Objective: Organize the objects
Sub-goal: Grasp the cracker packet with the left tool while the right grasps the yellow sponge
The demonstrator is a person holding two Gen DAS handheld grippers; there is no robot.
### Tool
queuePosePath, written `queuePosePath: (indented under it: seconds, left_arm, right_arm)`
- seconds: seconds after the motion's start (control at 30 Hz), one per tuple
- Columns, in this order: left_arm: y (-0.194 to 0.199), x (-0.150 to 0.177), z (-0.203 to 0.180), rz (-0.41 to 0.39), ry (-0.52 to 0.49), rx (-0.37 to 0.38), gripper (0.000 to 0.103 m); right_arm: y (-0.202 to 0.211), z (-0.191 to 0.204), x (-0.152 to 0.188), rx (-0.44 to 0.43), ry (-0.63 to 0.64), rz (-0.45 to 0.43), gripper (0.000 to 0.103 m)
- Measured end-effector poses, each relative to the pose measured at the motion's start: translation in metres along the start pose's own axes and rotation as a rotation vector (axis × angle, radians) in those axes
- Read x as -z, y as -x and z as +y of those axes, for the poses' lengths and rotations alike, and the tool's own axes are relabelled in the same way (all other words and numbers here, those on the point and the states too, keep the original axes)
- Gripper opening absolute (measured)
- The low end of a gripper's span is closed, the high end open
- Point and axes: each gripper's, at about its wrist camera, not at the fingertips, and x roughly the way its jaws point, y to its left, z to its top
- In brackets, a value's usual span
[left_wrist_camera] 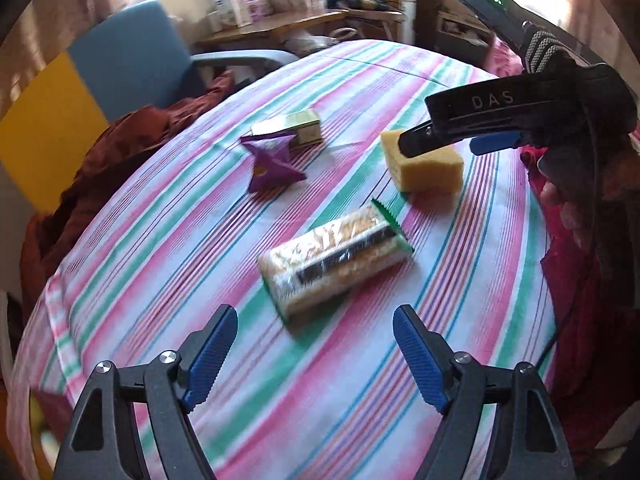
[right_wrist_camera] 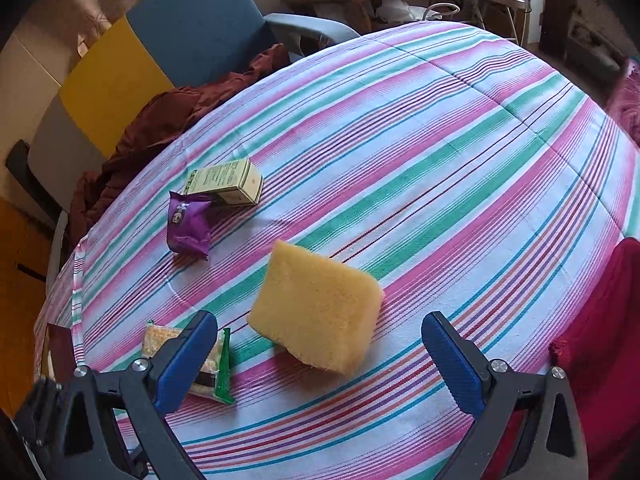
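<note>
Left gripper [left_wrist_camera: 314,344]: jaws wide, empty
Cracker pack [left_wrist_camera: 334,262]: just ahead of it, on striped cloth [left_wrist_camera: 160,248]
Handling: light, crinkly, brittle; take across long sides
Right gripper [right_wrist_camera: 320,354]: wide, empty
Sponge [right_wrist_camera: 316,308]: just ahead, soft

The left gripper [left_wrist_camera: 316,356] hangs wide open over the striped tablecloth [left_wrist_camera: 168,264], nothing between its blue pads. Just past it lies a cracker pack [left_wrist_camera: 332,260]. At eleven o'clock sit a purple wrapper [left_wrist_camera: 272,164] and small box [left_wrist_camera: 304,128]; at one o'clock a yellow sponge [left_wrist_camera: 424,168] under the right gripper [left_wrist_camera: 440,142].
</note>
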Motion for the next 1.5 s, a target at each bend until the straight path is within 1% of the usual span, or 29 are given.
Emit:
queuePosePath:
  seconds: [0.2, 0.33, 0.47, 0.57, 0.7, 0.77, 0.8, 0.83, 0.87, 0.9, 0.93, 1.07, 1.17, 1.23, 1.3, 1.4, 1.5]
  left_arm:
    - [-0.025, -0.022, -0.002, 0.024, -0.114, 0.04, 0.082]
    - [-0.043, -0.029, -0.002, 0.048, -0.176, 0.054, 0.082]
    - [-0.055, -0.033, 0.0, 0.052, -0.202, 0.096, 0.082]
    - [-0.066, -0.036, 0.002, 0.062, -0.198, 0.121, 0.082]
    - [-0.075, -0.039, 0.013, 0.062, -0.092, 0.189, 0.081]
    - [-0.075, -0.036, 0.017, 0.031, -0.047, 0.182, 0.074]
    - [-0.074, -0.034, 0.018, 0.019, -0.023, 0.171, 0.069]
    - [-0.073, -0.032, 0.021, 0.009, 0.007, 0.167, 0.062]
    - [-0.072, -0.031, 0.023, 0.006, 0.03, 0.161, 0.059]
    - [-0.071, -0.03, 0.024, 0.004, 0.057, 0.153, 0.053]
    - [-0.07, -0.028, 0.026, 0.003, 0.082, 0.147, 0.051]
    - [-0.062, -0.016, 0.027, 0.012, 0.153, 0.101, 0.05]
    - [-0.054, -0.002, 0.03, 0.009, 0.234, 0.07, 0.05]
    - [-0.044, 0.013, 0.033, 0.0, 0.312, 0.049, 0.05]
    - [-0.037, 0.025, 0.034, -0.016, 0.363, 0.028, 0.05]
    - [-0.024, 0.047, 0.026, -0.034, 0.399, -0.024, 0.05]
    - [-0.014, 0.062, 0.019, -0.041, 0.416, -0.065, 0.05]
  right_arm:
    - [-0.006, -0.001, -0.002, -0.006, -0.005, 0.014, 0.103]
    - [-0.01, 0.001, -0.003, -0.018, 0.002, 0.023, 0.103]
    - [-0.014, 0.005, -0.005, -0.025, 0.013, 0.023, 0.103]
    - [-0.019, 0.006, -0.006, -0.018, 0.025, 0.018, 0.103]
    - [-0.023, 0.01, -0.007, 0.007, 0.06, 0.0, 0.103]
    - [-0.027, 0.012, -0.007, 0.013, 0.076, -0.005, 0.102]
    - [-0.028, 0.014, -0.007, 0.02, 0.085, -0.005, 0.102]
    - [-0.03, 0.014, -0.007, 0.026, 0.093, -0.004, 0.095]
    - [-0.031, 0.015, -0.006, 0.029, 0.104, -0.002, 0.085]
    - [-0.032, 0.017, -0.005, 0.042, 0.121, -0.003, 0.08]
    - [-0.032, 0.019, -0.004, 0.07, 0.143, -0.012, 0.071]
    - [-0.029, 0.019, -0.004, 0.065, 0.162, -0.013, 0.065]
    - [-0.029, 0.028, -0.002, 0.032, 0.196, 0.001, 0.065]
    - [-0.028, 0.042, 0.002, -0.003, 0.248, 0.005, 0.065]
    - [-0.027, 0.057, 0.008, -0.044, 0.314, 0.019, 0.065]
    - [-0.031, 0.074, 0.02, -0.06, 0.405, 0.056, 0.065]
    - [-0.032, 0.089, 0.032, -0.056, 0.48, 0.064, 0.065]
